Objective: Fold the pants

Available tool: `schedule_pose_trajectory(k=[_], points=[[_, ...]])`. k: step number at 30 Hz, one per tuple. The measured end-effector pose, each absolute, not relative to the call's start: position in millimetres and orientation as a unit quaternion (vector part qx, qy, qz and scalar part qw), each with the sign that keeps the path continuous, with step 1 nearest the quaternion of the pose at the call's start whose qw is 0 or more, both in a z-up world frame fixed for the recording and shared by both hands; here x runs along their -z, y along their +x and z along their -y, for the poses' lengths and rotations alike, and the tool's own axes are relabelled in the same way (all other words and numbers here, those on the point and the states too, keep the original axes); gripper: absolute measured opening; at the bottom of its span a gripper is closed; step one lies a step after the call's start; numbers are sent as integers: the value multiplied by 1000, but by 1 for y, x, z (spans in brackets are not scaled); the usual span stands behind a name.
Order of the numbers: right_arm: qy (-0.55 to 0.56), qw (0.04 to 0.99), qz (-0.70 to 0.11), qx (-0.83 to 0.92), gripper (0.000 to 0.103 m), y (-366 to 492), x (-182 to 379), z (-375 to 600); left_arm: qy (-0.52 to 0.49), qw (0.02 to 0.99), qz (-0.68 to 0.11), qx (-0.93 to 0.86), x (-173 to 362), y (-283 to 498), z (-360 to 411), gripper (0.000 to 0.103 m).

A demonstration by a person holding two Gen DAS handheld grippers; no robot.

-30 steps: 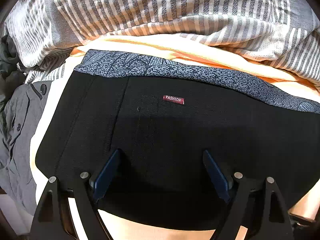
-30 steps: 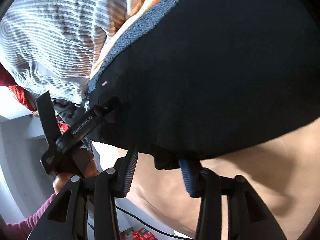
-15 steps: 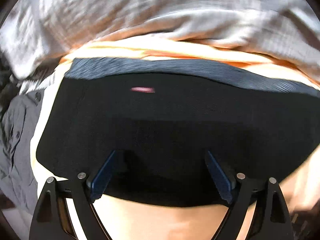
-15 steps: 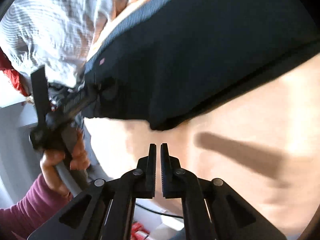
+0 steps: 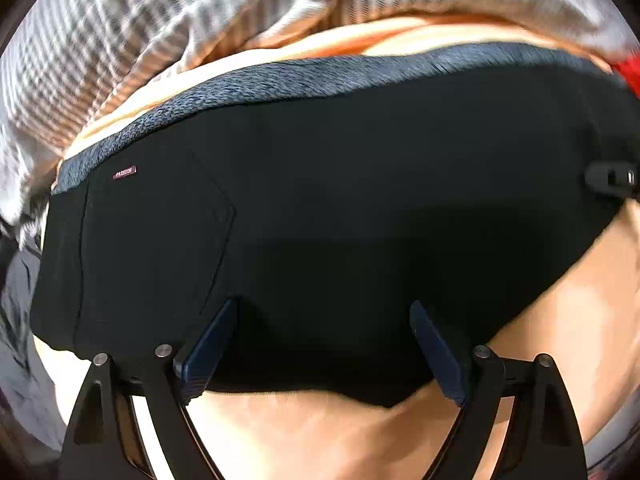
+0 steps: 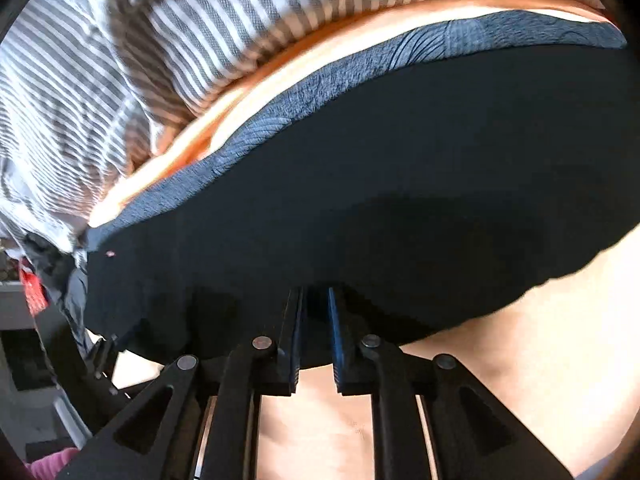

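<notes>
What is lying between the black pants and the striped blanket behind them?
An orange sheet shows as a strip between the black pants and the striped blanket, seen in both wrist views.

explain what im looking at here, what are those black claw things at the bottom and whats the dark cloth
Those black claws are hand-held grippers, one in each of a person's hands. Each carries a wide-angle camera looking forward along its two fingers, so each picture is taken from one gripper, looking steeply down.

The left wrist view shows the left gripper with its blue-padded fingers spread wide over the cloth, gripping nothing. The right wrist view shows the right gripper with its jaws close together and opening slightly; whether its pads pinch the edge is hard to tell.

The dark cloth is a pair of black pants with a blue-grey patterned waistband and a small red label, lying flat on a peach sheet. Behind them lies a striped grey and white blanket.
</notes>
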State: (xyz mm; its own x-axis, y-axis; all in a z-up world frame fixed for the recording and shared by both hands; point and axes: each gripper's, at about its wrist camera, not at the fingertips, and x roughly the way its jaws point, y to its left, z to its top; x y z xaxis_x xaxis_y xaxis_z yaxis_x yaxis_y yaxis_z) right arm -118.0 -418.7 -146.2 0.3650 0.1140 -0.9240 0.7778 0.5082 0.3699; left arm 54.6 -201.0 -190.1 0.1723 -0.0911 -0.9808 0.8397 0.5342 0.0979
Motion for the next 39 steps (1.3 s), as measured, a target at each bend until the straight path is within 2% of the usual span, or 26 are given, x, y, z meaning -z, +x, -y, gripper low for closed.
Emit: schedule_pose_trajectory(k=[5, 11, 13, 15, 17, 32, 39], points=[[409, 709, -525, 231, 14, -113, 142, 407, 336, 678, -566, 328, 186, 58, 201, 89], [449, 694, -522, 210, 15, -143, 134, 407, 319, 676, -590, 304, 170, 60, 200, 89], [447, 693, -527, 209, 27, -152, 129, 400, 310, 676, -597, 300, 163, 59, 200, 89], [453, 688, -526, 211, 52, -166, 127, 397, 305, 676, -599, 303, 156, 54, 203, 89], [458, 684, -523, 220, 57, -180, 123, 397, 307, 674, -596, 310, 150, 47, 211, 89], [496, 663, -481, 288, 63, -272, 108, 448, 323, 636, -577, 398, 123, -34, 319, 89], [509, 658, -468, 299, 63, -301, 109, 474, 310, 633, -586, 400, 119, -50, 340, 89]])
